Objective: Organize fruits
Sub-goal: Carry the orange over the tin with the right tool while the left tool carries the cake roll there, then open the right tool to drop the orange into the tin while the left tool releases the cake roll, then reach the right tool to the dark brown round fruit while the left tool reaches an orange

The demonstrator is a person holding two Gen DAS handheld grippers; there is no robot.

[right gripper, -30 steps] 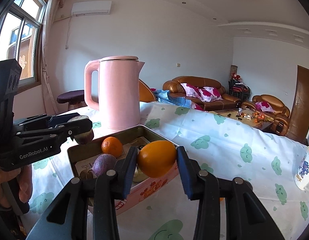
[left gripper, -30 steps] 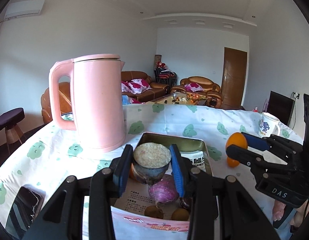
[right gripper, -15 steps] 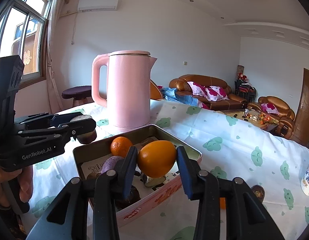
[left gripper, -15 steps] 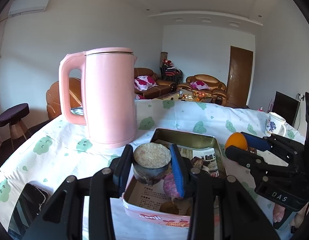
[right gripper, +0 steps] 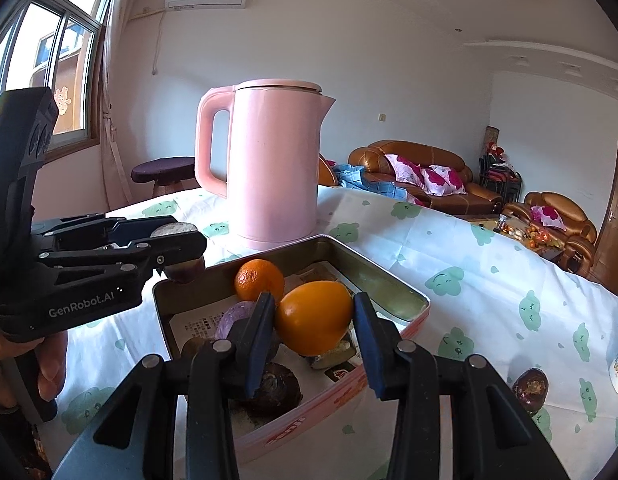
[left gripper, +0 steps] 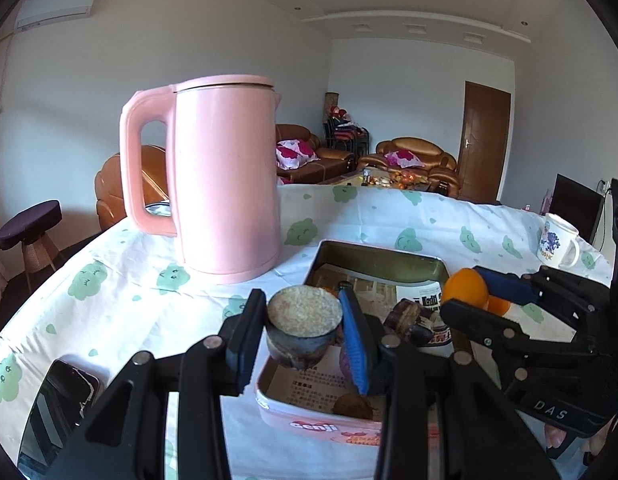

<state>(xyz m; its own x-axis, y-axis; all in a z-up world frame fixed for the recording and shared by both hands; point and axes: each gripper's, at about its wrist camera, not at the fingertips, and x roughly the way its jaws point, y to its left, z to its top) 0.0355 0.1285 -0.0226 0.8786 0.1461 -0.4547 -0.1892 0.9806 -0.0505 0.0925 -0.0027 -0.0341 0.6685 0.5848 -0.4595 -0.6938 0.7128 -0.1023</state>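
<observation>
Orange fruit (right gripper: 313, 318) sat pinched between the right gripper (right gripper: 313, 330) fingers, held above the tin tray's (right gripper: 383, 270) middle. Its left-hand partner, the left gripper (left gripper: 305, 330), clamped a cut dark fruit half (left gripper: 304, 328) over the tray's near left corner. Inside lay a tangerine (right gripper: 259, 280) and a purple fruit (right gripper: 233, 316). A pink kettle (left gripper: 225, 176) stood beyond the tray on the table (left gripper: 121, 280).

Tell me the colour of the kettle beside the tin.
Pale pink all over, the kettle shows best in the right wrist view.

Left gripper (left gripper: 304, 330) and right gripper (right gripper: 313, 320), both clamped.
</observation>
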